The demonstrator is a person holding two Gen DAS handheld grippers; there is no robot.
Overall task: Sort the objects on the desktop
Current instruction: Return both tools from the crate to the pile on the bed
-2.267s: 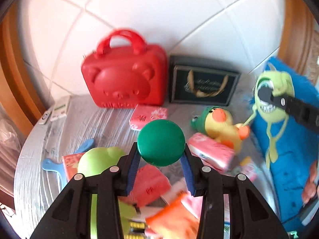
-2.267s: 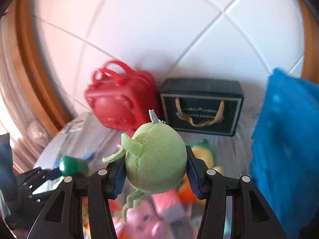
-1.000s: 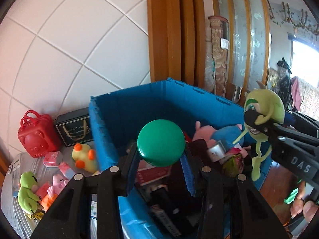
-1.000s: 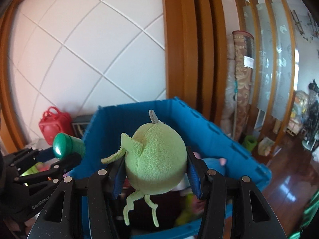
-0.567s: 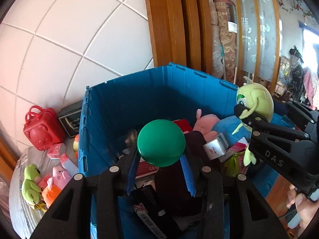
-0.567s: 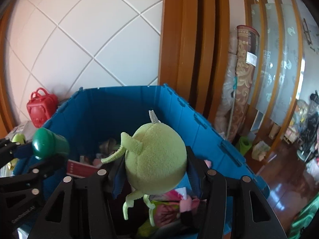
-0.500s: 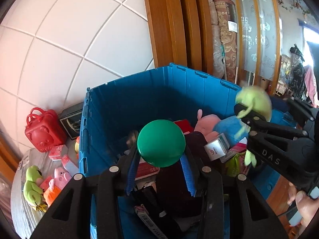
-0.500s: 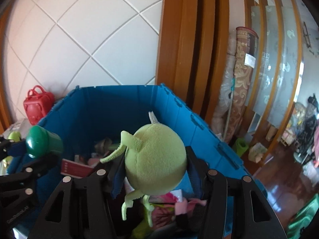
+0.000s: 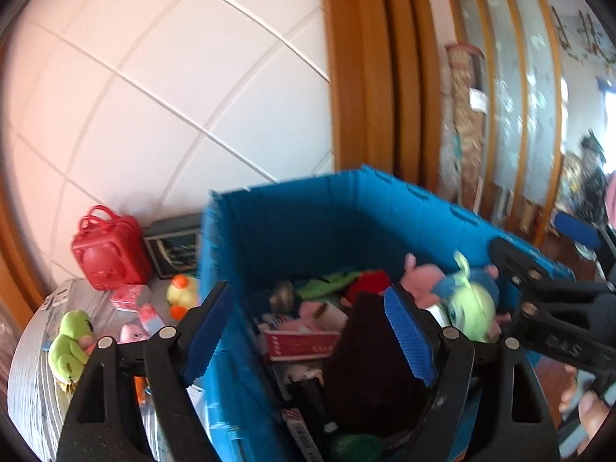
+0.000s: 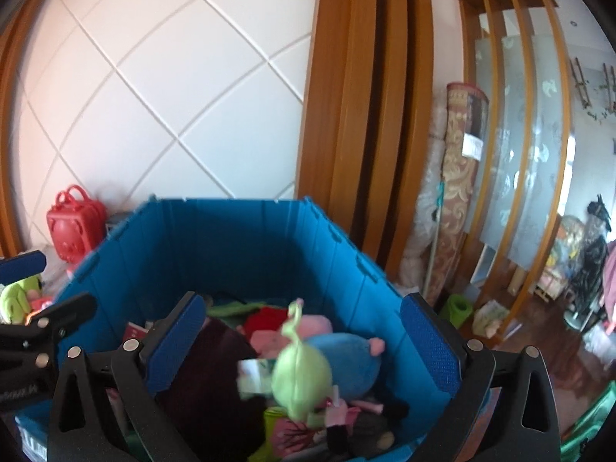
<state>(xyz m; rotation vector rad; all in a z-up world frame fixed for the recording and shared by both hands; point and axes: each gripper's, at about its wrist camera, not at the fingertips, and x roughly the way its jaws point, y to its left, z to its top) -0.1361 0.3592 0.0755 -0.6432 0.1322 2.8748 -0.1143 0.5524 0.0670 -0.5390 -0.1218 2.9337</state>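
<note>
Both views are motion-blurred. The blue bin (image 10: 238, 238) is cut off at the bottom edge in both, and its contents are a jumble I can only partly sort. A dark maroon mass (image 9: 369, 350) hides much of the bin's floor. Low in the left wrist view sits a dim green blob (image 9: 356, 444), maybe the green cap, but I can't tell. The writing on the red-and-white box (image 9: 300, 342) and on the dark gift box (image 9: 175, 248) against the wall is unreadable. My right gripper's side carries pale lettering, too smeared to read.

My left gripper (image 9: 308, 337) has just been opening; its blue pads stand wide apart, nothing between them, nothing touched. My right gripper (image 10: 304, 346) has just been opening too, spread fully, pads clear of the green one-eyed plush (image 10: 302, 381), which sits blurred in the bin among a pink plush (image 10: 304, 327) and a blue plush (image 10: 346, 362), toward the bin's right wall.

On the bench's left part: a red bear case (image 9: 109, 258) at the back edge, a yellow duck toy (image 9: 181, 296) beside the bin's left wall, a green frog plush (image 9: 71, 340) near the front left edge.
</note>
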